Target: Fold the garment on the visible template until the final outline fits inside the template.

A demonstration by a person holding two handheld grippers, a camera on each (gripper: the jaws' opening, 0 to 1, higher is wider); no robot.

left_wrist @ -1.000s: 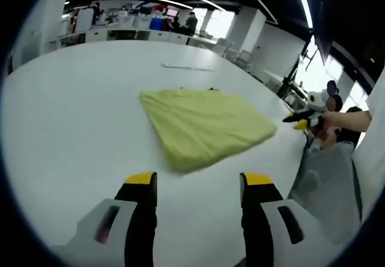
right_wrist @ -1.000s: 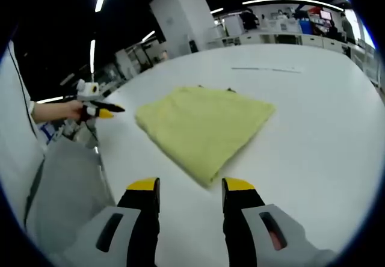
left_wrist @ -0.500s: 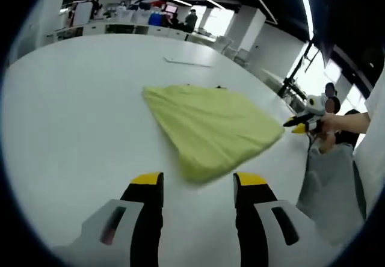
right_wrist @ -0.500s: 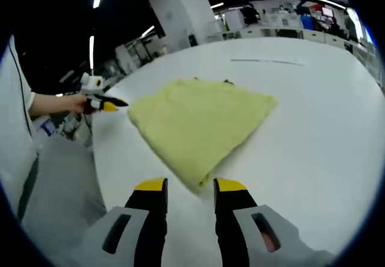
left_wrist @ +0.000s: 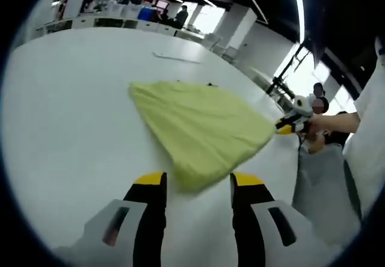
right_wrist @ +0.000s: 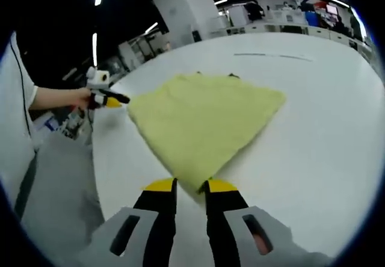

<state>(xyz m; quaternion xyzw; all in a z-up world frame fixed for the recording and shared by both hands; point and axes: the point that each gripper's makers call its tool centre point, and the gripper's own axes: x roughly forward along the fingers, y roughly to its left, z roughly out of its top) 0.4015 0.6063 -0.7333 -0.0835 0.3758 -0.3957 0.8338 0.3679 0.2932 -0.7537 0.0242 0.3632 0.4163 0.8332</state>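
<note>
Folded yellow garment (right_wrist: 201, 125) on white table (right_wrist: 325, 116); no legible writing. Right gripper (right_wrist: 188, 187) nearly closed at its corner, grip uncertain. Left gripper (left_wrist: 194, 181) jaws apart, empty.

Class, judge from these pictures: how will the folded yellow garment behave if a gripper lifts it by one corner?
The garment is soft layered cloth lying flat on the table, so it would likely droop and the layers may come apart. It looks thin, so probably light. On that smooth tabletop, a push may slide it rather than bunch it.

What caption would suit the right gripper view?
Right gripper nearly closed at a corner of the folded yellow-green cloth garment on a white table.
</note>
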